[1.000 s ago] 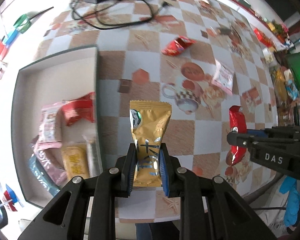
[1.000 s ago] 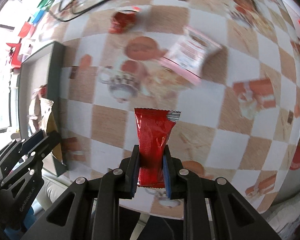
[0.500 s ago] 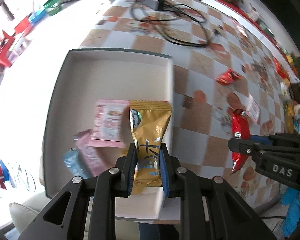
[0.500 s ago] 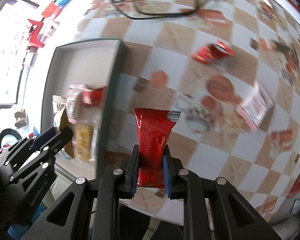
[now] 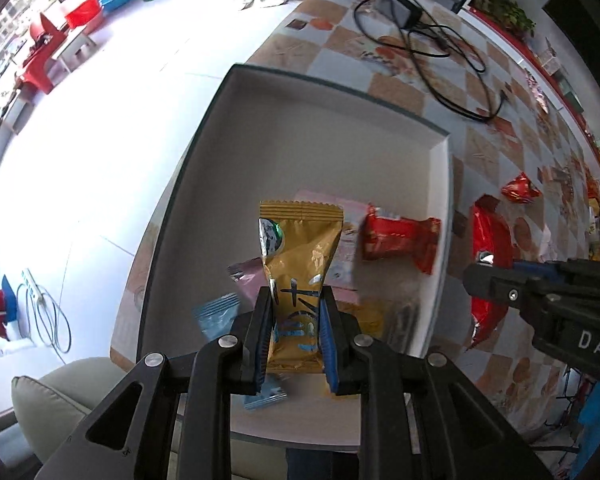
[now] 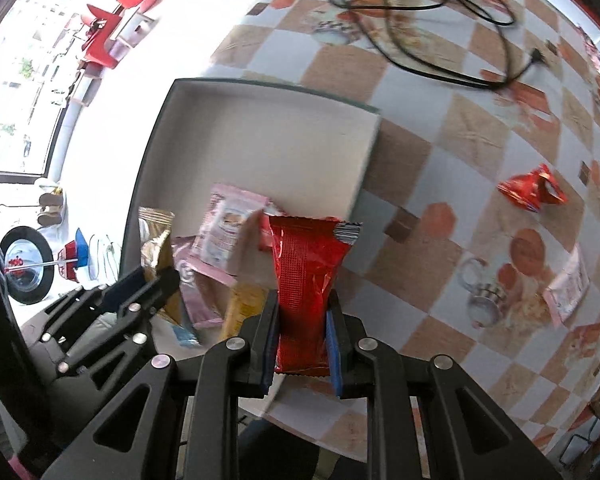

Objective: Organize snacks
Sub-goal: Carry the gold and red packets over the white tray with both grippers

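- The left tool (image 5: 296,332) has carried its clamped gold packet (image 5: 300,248) from the tabletop (image 5: 500,148) to above the box (image 5: 300,140).
- The right tool (image 6: 303,336), pinching a red packet (image 6: 306,276), has followed to the box's edge; both look ready to drop.

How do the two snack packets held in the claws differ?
The gold packet in the left claw is gold with dark lettering and a green-and-white round mark; the red packet in the right claw is plain shiny red. The gold packet hangs over the box; the red packet is over the box's rim. Both are sealed, crimped-end pouches, pinched at one end.
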A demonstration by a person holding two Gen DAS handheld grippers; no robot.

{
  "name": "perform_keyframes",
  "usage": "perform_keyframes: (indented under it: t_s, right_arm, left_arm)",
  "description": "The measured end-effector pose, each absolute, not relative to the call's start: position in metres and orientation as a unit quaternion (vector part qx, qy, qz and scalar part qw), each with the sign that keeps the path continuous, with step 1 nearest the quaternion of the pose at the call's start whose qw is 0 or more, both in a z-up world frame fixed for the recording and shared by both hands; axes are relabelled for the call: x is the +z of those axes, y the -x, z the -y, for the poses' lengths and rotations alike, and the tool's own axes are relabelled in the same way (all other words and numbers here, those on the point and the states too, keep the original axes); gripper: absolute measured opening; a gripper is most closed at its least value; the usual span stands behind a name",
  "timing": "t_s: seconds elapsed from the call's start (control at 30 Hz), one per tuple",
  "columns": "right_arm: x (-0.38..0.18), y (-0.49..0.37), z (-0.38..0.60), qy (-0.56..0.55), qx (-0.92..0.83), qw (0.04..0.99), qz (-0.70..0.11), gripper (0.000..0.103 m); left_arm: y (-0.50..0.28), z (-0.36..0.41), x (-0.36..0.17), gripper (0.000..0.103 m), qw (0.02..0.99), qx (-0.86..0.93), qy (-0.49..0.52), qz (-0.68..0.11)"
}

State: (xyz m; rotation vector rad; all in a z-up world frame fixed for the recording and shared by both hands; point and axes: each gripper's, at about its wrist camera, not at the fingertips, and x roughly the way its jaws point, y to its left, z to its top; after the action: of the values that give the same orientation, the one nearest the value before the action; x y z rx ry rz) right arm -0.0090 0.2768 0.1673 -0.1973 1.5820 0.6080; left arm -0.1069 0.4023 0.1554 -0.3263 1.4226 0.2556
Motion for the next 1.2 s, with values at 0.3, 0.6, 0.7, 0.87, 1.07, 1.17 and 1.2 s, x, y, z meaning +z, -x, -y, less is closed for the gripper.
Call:
perform_keyframes:
  t_s: [0.3, 0.6, 0.7, 0.87, 1.07, 1.17, 1.2]
  right_arm:
    - [0.159, 0.008, -0.313, 0.091, 0.278, 0.651, -0.700, 0.022]
    - [0.154, -0.004, -0.323, 0.077, 0.270, 0.651, -0.705, 0.022]
    - [0.153, -0.001, -0.324, 0.081, 0.271, 0.647, -0.709, 0.022]
    - [0.146, -0.003, -0.330, 0.082, 0.267, 0.638, -0.718, 0.023]
    - [0.146, -0.002, -0.324, 0.074, 0.262, 0.635, -0.723, 0.039]
    - [0.152, -0.002, -0.321, 0.064, 0.267, 0.645, -0.713, 0.089]
    - [0.153, -0.002, -0.320, 0.065, 0.267, 0.648, -0.711, 0.089]
  left_arm:
    - [0.103, -0.410, 0.143, 0.024, 0.730, 0.121, 0.151, -0.656]
    - [0.097, -0.411, 0.132, 0.025, 0.723, 0.124, 0.147, -0.664]
    - [0.097, -0.409, 0.129, 0.031, 0.721, 0.123, 0.144, -0.667]
    - [0.099, -0.404, 0.132, 0.073, 0.727, 0.128, 0.128, -0.662]
    - [0.096, -0.398, 0.133, 0.080, 0.726, 0.136, 0.126, -0.662]
    - [0.095, -0.396, 0.131, 0.081, 0.722, 0.137, 0.130, -0.665]
    - [0.096, -0.396, 0.131, 0.081, 0.721, 0.137, 0.132, -0.666]
